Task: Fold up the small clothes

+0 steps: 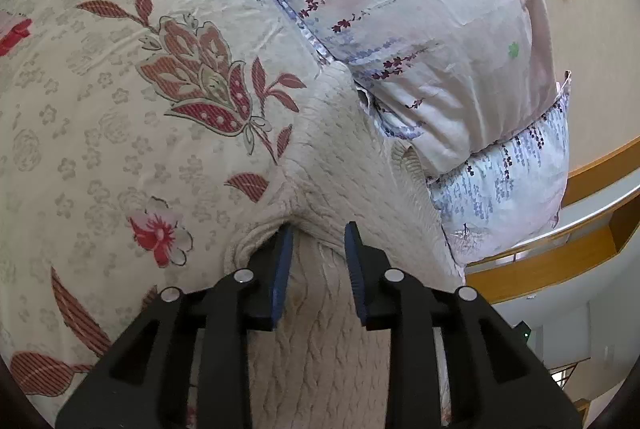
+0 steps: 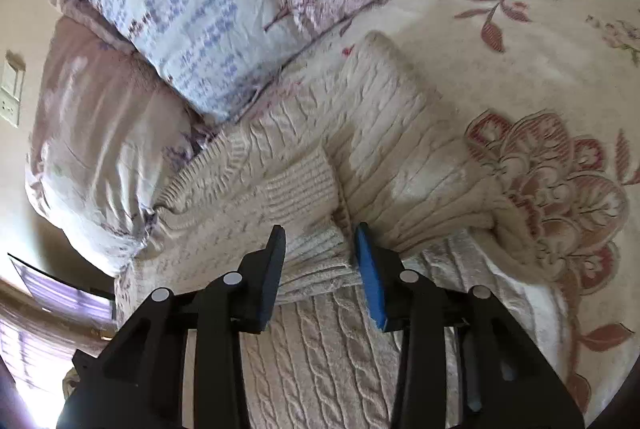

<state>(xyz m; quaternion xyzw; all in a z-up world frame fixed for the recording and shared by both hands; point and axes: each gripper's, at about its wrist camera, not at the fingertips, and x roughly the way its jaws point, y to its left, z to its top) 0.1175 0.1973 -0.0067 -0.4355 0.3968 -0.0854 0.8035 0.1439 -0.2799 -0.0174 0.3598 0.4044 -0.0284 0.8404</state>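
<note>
On the floral bedsheet (image 1: 100, 101), your left gripper (image 1: 316, 253) pinches bunched cream knit sweater (image 1: 340, 157); your right gripper (image 2: 320, 253) stands part-open, its pads clear of the folded sleeve (image 2: 304, 185) between them.

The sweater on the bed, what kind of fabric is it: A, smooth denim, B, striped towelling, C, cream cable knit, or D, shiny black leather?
C: the sweater shows raised cream cable-knit ropes and ribbed bands, lying on the floral bedsheet beside the folded quilt.
</note>
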